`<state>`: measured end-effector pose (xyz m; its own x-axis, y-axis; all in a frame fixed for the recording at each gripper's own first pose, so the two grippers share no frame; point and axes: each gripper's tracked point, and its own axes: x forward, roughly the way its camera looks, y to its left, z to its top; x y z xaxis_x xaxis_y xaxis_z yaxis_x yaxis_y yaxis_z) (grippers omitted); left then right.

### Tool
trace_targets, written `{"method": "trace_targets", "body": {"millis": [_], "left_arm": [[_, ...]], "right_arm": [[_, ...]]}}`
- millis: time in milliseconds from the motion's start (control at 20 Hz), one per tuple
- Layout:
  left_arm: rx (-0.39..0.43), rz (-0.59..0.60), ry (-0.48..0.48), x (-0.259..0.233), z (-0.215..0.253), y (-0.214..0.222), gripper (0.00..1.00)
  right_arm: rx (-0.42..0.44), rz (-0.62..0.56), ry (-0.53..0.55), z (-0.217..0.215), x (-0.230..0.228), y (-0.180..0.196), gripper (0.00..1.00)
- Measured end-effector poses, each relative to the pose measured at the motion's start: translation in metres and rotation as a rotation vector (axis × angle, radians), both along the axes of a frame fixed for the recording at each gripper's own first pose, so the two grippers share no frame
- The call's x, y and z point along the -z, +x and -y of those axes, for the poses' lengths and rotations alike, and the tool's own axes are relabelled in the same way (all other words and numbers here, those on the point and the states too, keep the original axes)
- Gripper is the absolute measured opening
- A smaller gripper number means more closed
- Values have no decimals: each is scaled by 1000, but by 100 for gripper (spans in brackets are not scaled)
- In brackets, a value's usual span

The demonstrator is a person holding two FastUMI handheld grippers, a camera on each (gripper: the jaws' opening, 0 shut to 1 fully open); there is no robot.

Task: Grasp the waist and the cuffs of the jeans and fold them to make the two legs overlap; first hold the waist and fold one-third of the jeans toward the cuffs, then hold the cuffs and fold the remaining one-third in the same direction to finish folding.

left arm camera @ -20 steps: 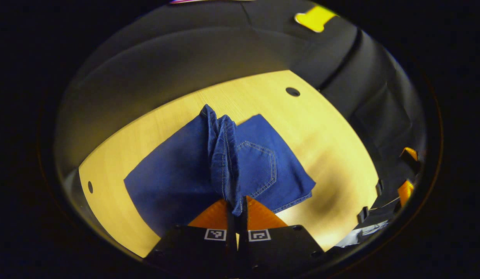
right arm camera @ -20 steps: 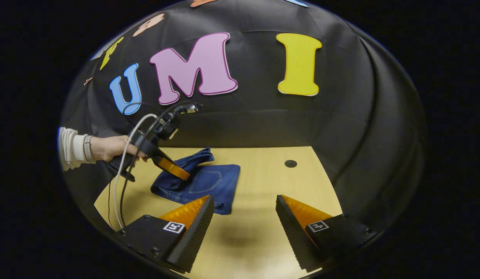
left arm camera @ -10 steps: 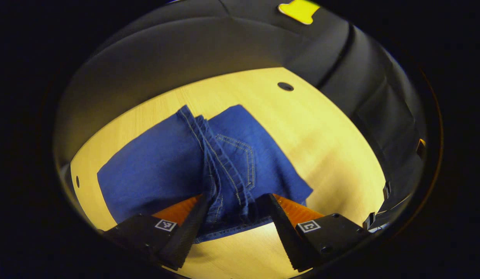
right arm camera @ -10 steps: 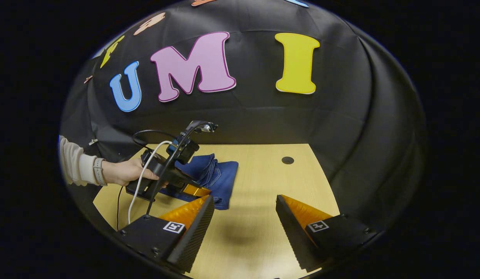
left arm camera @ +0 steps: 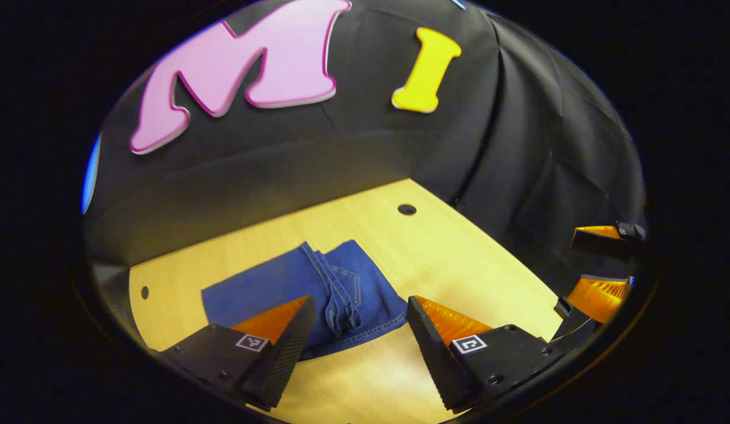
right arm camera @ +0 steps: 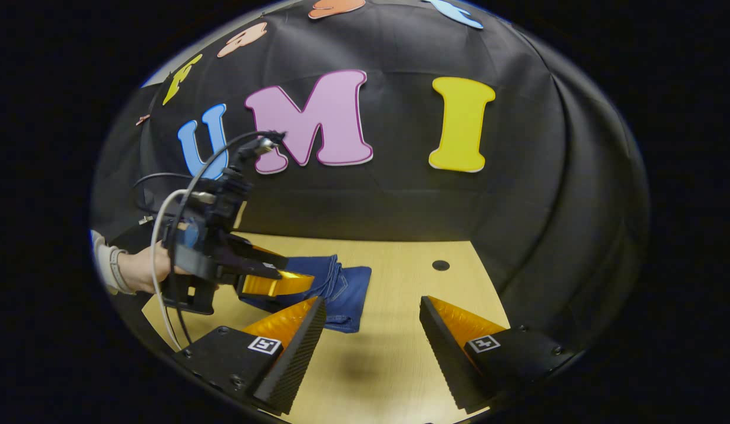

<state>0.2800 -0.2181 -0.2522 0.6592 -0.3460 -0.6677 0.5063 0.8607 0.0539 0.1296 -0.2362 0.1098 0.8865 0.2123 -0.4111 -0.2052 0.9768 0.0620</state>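
The blue jeans (left arm camera: pixel 253 288) lie folded in a compact bundle on the wooden table (left arm camera: pixel 459 259), with a bunched ridge of seamed denim on top. My left gripper (left arm camera: pixel 360 301) hovers open just above and behind the bundle's near edge, touching nothing. In the right gripper view the jeans (right arm camera: pixel 350 288) sit at the table's left, and the left gripper (right arm camera: pixel 294 281), held by a hand (right arm camera: pixel 138 274), hangs over them. My right gripper (right arm camera: pixel 372 301) stands open over bare table to the right of the jeans, nothing between its fingers. It also appears at the far right of the left gripper view (left arm camera: pixel 572 265).
The tabletop has a round hole (left arm camera: pixel 407 209) near its far corner and another hole (left arm camera: pixel 144 292) at the left edge. Black cloth walls close in behind and to the right. A white cable (right arm camera: pixel 164 235) trails from the left gripper.
The left gripper, shut on the cuffs a second ago, laid them on the bundle, opened, then rose and drew back. The right gripper has barely moved.
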Motion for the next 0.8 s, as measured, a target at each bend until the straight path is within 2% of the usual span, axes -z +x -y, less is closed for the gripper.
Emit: {"method": "trace_targets", "body": {"millis": [50,100,150,350,550,800], "left_arm": [[-16,39,-15,-17,-7,-9,97],[-36,81,-24,-33,-17,-18,92],[-54,123,-31,-49,-26,-27,97],[-138,272,-56,-109,-71,-78,97],[-226,378,-123,-156,-108,-141,97],[-315,487,-190,-196,-140,-215,97]], "right_arm": [[11,21,4,-2,-9,-3,98],[23,44,3,-2,-19,-6,98],[32,70,-3,-3,-29,-9,98],[46,171,-40,-12,-72,-31,98],[46,263,-59,-23,-110,-60,98],[97,304,-73,-27,-127,-95,96]]}}
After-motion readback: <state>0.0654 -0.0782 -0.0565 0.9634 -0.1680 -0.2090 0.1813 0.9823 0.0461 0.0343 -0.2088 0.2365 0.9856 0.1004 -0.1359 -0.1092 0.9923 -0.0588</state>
